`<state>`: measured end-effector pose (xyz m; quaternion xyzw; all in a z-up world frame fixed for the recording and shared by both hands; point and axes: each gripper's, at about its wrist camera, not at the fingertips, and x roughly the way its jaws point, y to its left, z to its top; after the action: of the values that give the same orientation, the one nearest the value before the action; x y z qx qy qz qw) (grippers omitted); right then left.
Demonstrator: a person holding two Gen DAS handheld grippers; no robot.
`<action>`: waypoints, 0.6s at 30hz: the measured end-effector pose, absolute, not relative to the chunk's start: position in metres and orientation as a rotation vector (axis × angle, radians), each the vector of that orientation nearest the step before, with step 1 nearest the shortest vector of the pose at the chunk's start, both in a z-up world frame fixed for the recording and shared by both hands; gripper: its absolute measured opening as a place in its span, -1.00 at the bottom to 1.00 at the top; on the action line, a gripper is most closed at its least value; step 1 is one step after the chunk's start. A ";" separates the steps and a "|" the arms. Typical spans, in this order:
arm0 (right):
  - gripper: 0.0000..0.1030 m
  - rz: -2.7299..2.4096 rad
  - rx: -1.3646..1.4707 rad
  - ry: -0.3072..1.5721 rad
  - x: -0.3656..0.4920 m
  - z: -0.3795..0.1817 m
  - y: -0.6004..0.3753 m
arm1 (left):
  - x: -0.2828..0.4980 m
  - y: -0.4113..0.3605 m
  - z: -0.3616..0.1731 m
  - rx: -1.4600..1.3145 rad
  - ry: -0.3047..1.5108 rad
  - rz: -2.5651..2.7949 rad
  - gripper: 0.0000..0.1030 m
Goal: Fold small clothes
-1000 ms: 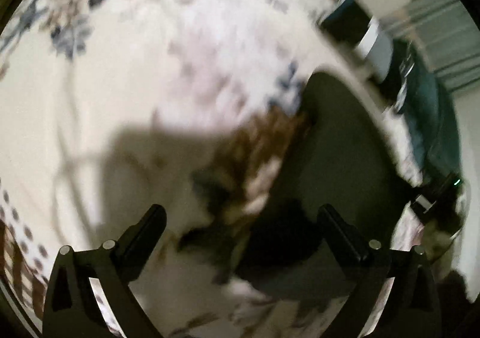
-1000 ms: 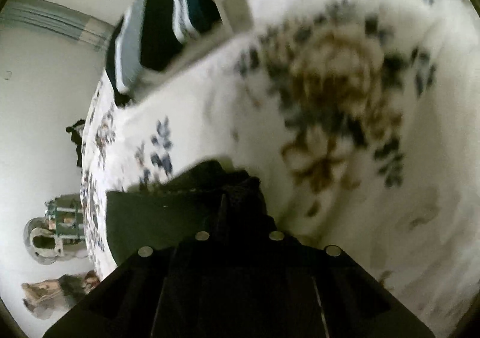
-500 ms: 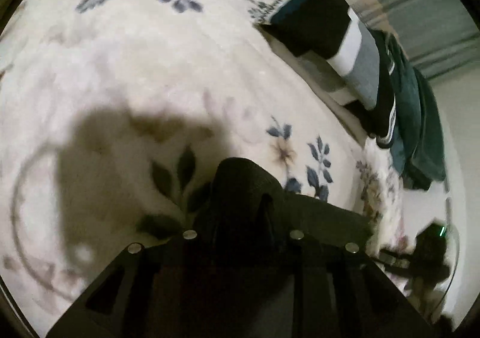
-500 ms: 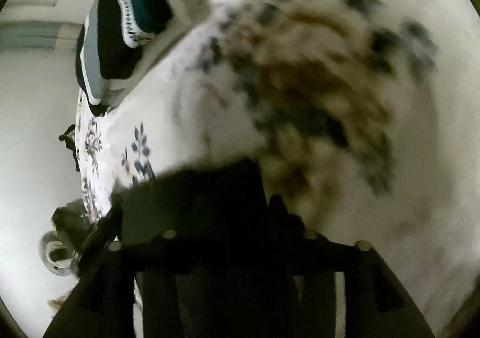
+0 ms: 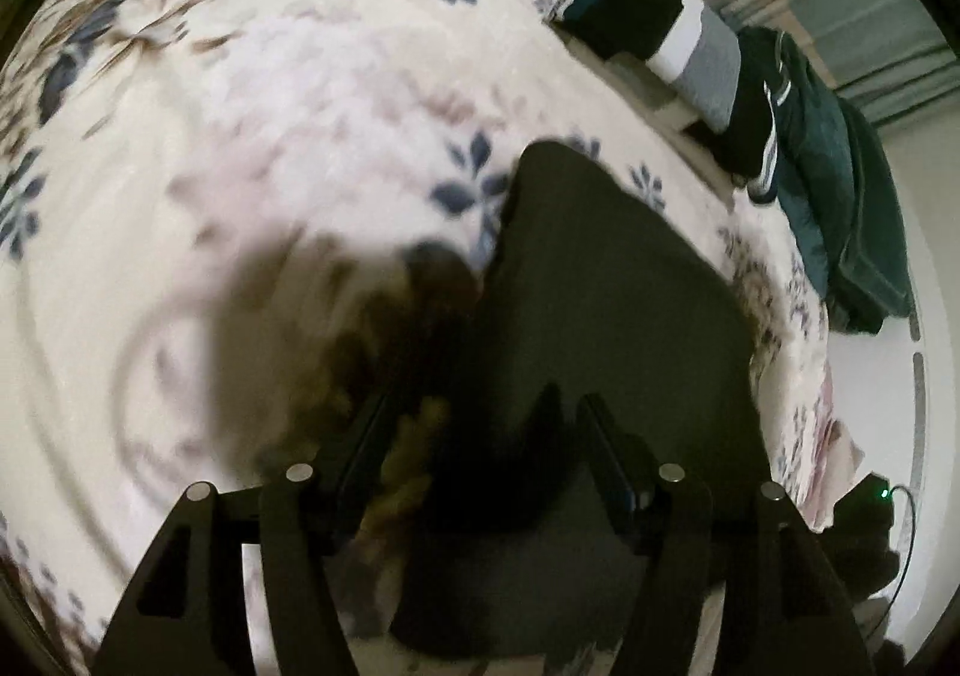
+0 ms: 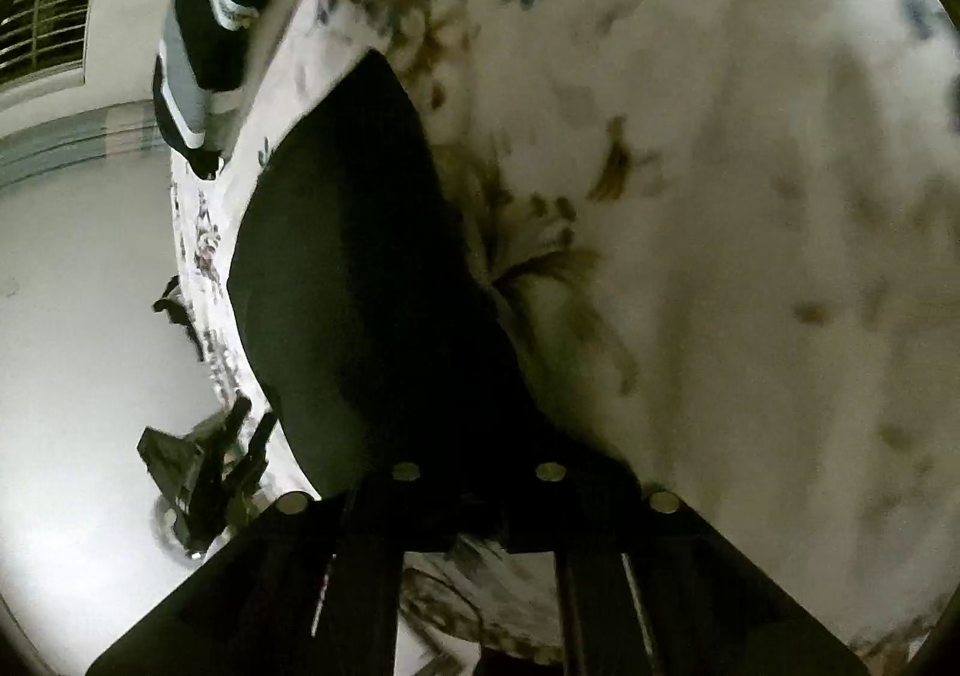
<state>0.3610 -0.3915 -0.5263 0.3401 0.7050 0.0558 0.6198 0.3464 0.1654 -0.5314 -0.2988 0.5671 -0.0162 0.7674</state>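
Observation:
A small black garment (image 5: 606,304) lies on the floral bed cover (image 5: 252,93). In the left wrist view my left gripper (image 5: 486,436) hangs over its near end. The jaws are opening, and a raised fold of the black cloth stands loose between the fingers (image 5: 606,454). In the right wrist view the same black garment (image 6: 348,268) stretches from the bed's edge into my right gripper (image 6: 480,496). That gripper is shut on the cloth's near corner, and the cloth hides its tips.
A stack of folded striped clothes (image 5: 660,21) and a dark green garment (image 5: 840,196) lie at the far side of the bed. The bed's edge (image 6: 204,280) drops to a pale floor, where a dark device (image 6: 198,472) sits.
My left jaws went from wide apart to pinched on the black cloth and now stand partly apart. The right gripper swung sideways, loosened for a moment and is shut again on the garment.

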 end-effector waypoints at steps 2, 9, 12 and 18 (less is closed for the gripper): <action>-0.88 0.110 0.790 1.720 0.350 -0.548 -0.395 | 0.336 0.163 -0.535 -0.654 1.253 -0.031 0.19; 0.17 0.004 1.126 1.648 0.308 -0.548 -0.428 | 0.318 0.162 -0.537 -0.701 1.267 0.008 0.18; 0.25 0.049 1.380 1.635 0.290 -0.573 -0.413 | 0.314 0.160 -0.540 -0.723 1.271 0.012 0.19; -0.71 0.162 1.310 1.404 0.321 -0.582 -0.376 | 0.315 0.150 -0.540 -0.731 1.267 -0.011 0.18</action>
<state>0.3206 -0.3764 -0.5820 0.5583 0.5983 0.0689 0.5706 0.3146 0.1503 -0.5403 -0.3340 0.5784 -0.0052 0.7442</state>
